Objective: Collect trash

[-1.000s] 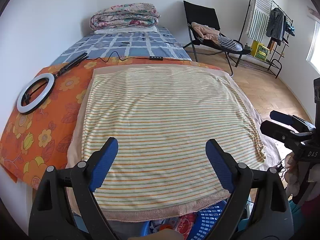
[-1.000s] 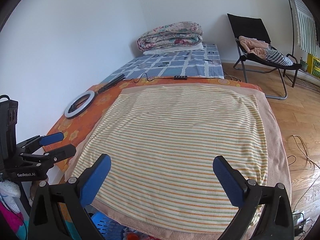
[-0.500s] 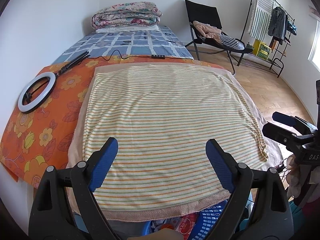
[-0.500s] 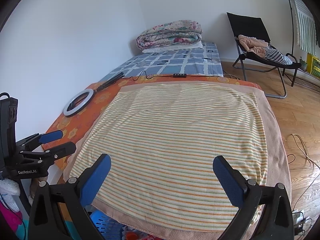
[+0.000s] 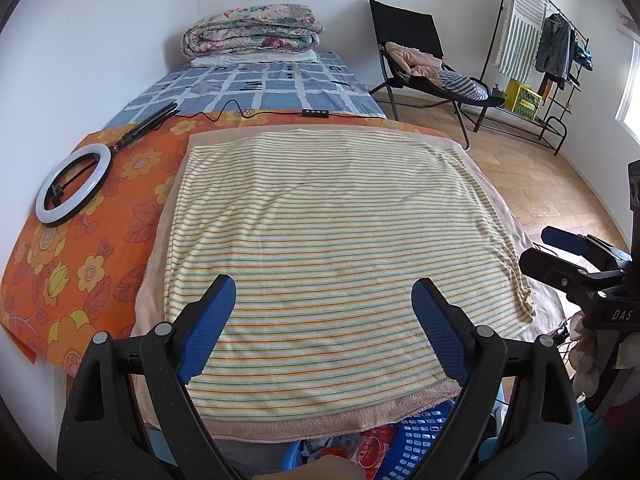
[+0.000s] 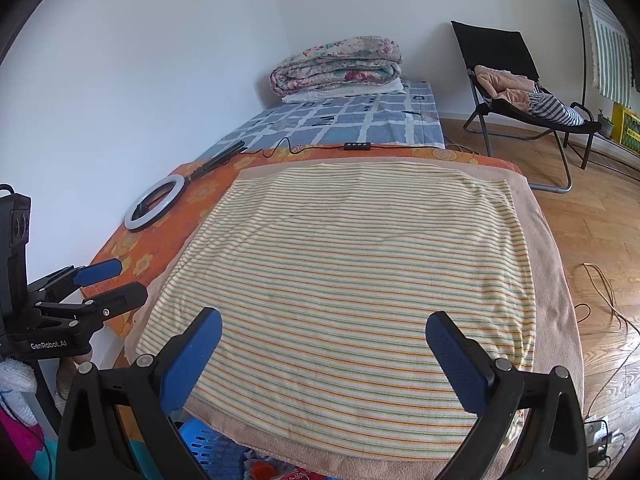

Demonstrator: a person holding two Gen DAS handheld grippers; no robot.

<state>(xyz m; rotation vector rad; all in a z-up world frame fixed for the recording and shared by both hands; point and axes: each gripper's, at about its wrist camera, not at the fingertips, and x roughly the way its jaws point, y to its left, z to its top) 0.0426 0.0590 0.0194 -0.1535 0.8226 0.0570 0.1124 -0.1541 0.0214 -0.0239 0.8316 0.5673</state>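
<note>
Left wrist view: the left gripper point(image 5: 323, 300) and right gripper point(image 6: 323, 340) have barely shifted over the striped yellow towel point(image 5: 328, 240), both wide apart and empty; trash lies below in the blue plastic basket point(image 5: 416, 436), so collection looks done or not begun.

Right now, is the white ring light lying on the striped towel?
Apart. In the left wrist view the ring light lies on the orange floral sheet, with a strip of sheet showing between it and the striped towel.
</note>
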